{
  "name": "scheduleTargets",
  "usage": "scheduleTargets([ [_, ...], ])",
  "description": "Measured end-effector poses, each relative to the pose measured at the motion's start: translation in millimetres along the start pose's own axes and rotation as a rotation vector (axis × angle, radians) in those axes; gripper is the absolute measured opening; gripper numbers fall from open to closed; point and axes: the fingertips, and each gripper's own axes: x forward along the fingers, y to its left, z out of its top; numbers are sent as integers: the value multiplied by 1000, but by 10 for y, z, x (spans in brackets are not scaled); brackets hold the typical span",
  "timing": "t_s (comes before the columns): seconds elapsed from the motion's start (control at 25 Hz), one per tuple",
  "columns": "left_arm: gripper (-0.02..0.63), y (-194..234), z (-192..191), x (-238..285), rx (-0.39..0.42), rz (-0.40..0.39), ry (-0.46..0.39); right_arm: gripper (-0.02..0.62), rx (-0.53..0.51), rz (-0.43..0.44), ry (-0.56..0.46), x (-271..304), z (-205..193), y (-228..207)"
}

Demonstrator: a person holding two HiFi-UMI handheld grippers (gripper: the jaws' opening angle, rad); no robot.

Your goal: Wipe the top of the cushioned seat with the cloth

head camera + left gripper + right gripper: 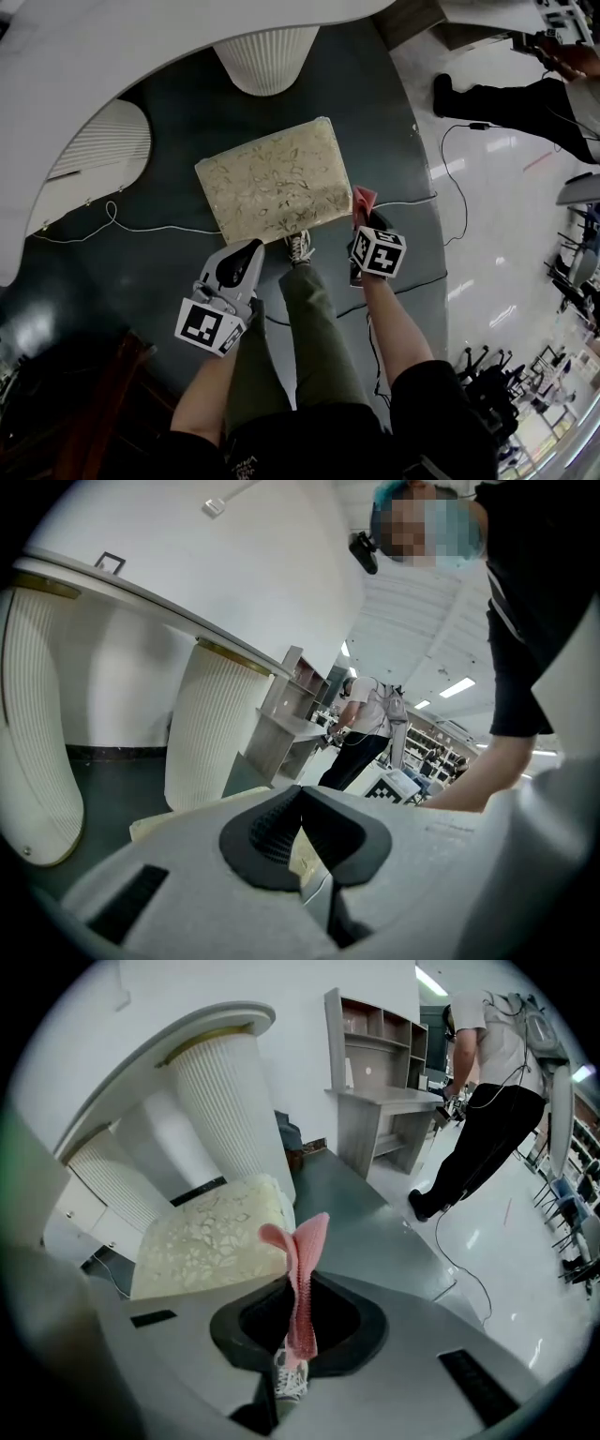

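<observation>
The cushioned seat [272, 180] is a cream block with a leaf pattern, lying on the dark floor in front of my feet. My right gripper [368, 225] hovers just off the seat's right near corner, shut on a pink cloth [363, 199]. In the right gripper view the cloth [302, 1260] stands up from the closed jaws of that gripper [298, 1288], with the seat [211, 1232] to the left beyond. My left gripper [251, 247] hangs by the seat's near edge. In its own view the left gripper [300, 794] is shut on nothing, with the seat's edge [155, 825] behind it.
Two white ribbed pillars [267, 52] [98, 141] carry a curved white counter behind the seat. A white cable [122, 225] trails over the floor at left, and more cables [450, 169] at right. My shoe [298, 248] touches the seat's near edge. Another person [525, 94] stands at the far right.
</observation>
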Motion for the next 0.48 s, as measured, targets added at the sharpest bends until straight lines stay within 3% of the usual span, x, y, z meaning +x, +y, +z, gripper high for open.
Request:
scheduleTargets([
  [0.48,17,67,517,-722,86,21,-40,26,1,130,-208,-1054,456,1004],
])
